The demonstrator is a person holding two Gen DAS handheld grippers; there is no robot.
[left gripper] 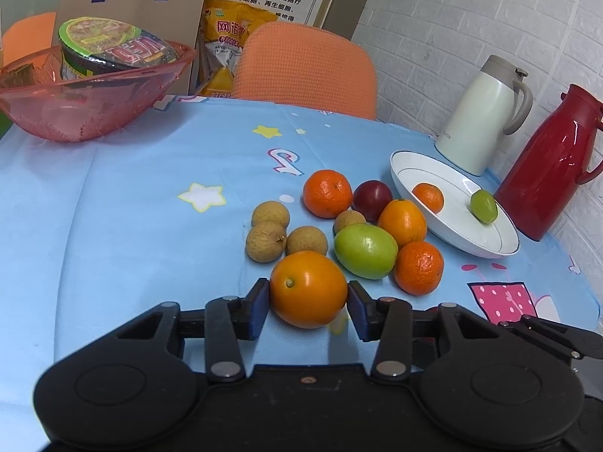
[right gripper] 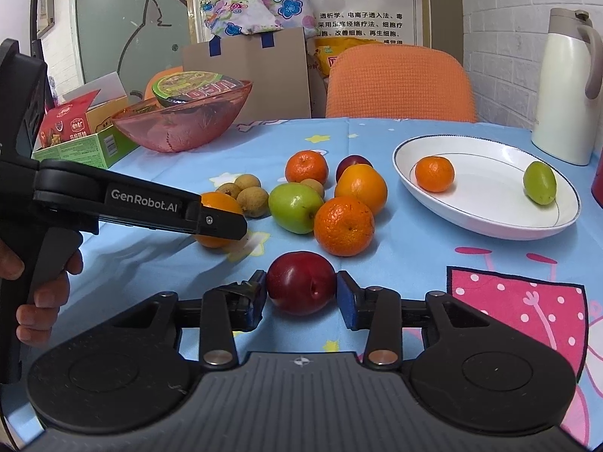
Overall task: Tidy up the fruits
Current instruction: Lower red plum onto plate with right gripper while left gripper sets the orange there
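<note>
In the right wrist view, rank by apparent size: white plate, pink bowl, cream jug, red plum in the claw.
1. white plate
2. pink bowl and cream jug: look alike, unranked
3. red plum, smallest despite being nearest the camera

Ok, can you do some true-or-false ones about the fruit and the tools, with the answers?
1. The white plate holds two fruits. True: a mandarin and a small green fruit.
2. The left tool grips a green fruit. False: it grips an orange.
3. The right tool has a red plum between its fingers. True.
4. The pink bowl is empty. False: a noodle cup sits in it.
</note>
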